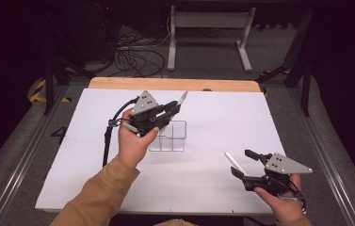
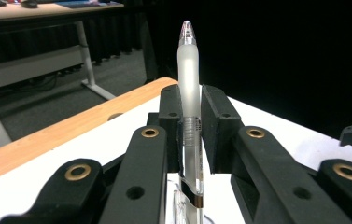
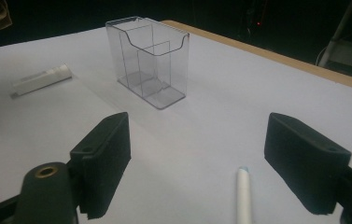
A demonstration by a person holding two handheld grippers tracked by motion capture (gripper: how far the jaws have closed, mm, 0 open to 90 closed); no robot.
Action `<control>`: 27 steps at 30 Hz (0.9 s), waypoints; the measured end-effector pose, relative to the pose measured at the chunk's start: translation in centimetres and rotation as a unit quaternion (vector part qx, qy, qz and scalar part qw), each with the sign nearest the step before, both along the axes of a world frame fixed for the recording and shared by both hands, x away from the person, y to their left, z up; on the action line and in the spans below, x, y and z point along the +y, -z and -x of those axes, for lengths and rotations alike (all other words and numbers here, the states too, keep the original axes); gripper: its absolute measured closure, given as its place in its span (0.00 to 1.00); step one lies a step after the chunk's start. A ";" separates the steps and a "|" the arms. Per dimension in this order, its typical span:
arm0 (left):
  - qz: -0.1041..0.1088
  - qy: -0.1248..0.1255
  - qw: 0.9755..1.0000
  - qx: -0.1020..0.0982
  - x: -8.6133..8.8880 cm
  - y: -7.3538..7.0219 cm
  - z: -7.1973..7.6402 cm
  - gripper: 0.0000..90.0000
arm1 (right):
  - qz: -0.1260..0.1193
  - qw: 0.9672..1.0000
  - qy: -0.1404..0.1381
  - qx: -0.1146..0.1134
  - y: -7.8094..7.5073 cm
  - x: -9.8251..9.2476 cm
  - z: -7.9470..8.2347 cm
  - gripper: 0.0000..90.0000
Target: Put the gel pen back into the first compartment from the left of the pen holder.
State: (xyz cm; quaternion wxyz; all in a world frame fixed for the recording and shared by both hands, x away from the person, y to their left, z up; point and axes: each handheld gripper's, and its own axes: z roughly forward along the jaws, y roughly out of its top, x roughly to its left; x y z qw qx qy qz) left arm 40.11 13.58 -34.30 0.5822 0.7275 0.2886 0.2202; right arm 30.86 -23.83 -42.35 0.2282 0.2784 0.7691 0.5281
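The left gripper (image 1: pixel 177 104) is nearly closed, its two black pads clamped on the barrel of a clear pen (image 2: pixel 190 93) with a frosted grip. In the left gripper view the pen stands straight up between the pads, its tip end rising well above them and its lower barrel running down out of the picture. In the high view the pen's end (image 1: pixel 182 98) sticks out past the jaws, slanting toward the far edge of the desk (image 1: pixel 213 188), and the left hand (image 1: pixel 135 139) holds the gripper above the middle of the desk.

Just beneath that gripper, on the near side of it, stands a clear plastic holder (image 1: pixel 170 136) with inner dividers. In the right gripper view the holder (image 3: pixel 150 60) stands upright and open at the top, with nothing in its compartments.

The right gripper (image 1: pixel 243 165) is wide open near the front right corner of the desk and grips nothing. A white pen (image 1: pixel 234 162) lies flat on the desk between its jaws, apart from both pads; the right gripper view shows the end of it (image 3: pixel 243 191) nearer the right-hand jaw.

A white capped tube (image 3: pixel 43 80) lies flat on the desk beyond the holder, toward the left edge of that view.
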 end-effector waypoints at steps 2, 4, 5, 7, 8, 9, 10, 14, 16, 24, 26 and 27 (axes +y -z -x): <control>0.004 -0.003 1.000 0.000 0.4 0.0 -0.2 0.88 | 0.000 1.000 0.000 0.000 0.0 0.0 0.0 0.26; 0.007 -0.004 1.000 0.000 0.7 0.1 -0.4 0.88 | 0.000 1.000 0.000 0.000 0.0 0.0 0.0 0.26; 0.006 -0.005 1.000 -0.002 0.9 0.1 -0.5 0.88 | 0.000 1.000 0.000 0.000 0.0 0.0 0.0 0.26; 0.005 -0.008 1.000 -0.003 1.1 0.2 -0.7 0.88 | 0.001 1.000 -0.001 0.001 0.0 0.1 0.0 0.26; 0.003 -0.010 1.000 -0.002 1.3 0.3 -0.8 0.88 | 0.001 1.000 -0.001 0.001 0.0 0.1 0.0 0.26; 0.005 -0.010 1.000 0.000 1.4 0.3 -0.9 0.88 | 0.001 1.000 -0.001 0.001 0.0 0.1 0.0 0.26; 0.006 -0.013 1.000 -0.002 1.6 0.4 -1.0 0.88 | 0.001 1.000 -0.001 0.001 0.0 0.1 0.0 0.26; 0.000 -0.018 1.000 -0.005 2.3 0.6 -1.5 0.88 | 0.001 1.000 0.000 -0.001 0.0 0.0 0.0 0.26; -0.002 -0.022 1.000 -0.006 2.7 0.8 -1.8 0.88 | 0.000 1.000 -0.001 0.002 0.0 0.0 0.0 0.26; -0.003 -0.030 1.000 0.001 3.6 1.3 -2.6 0.88 | 0.000 1.000 -0.001 0.003 0.1 0.1 0.0 0.26; 0.000 -0.028 1.000 0.005 3.7 1.4 -2.7 0.88 | 0.004 1.000 -0.001 0.002 0.1 0.1 0.0 0.26; 0.001 -0.028 1.000 0.005 3.8 1.4 -2.8 0.88 | 0.003 1.000 -0.001 0.002 0.1 0.1 0.0 0.26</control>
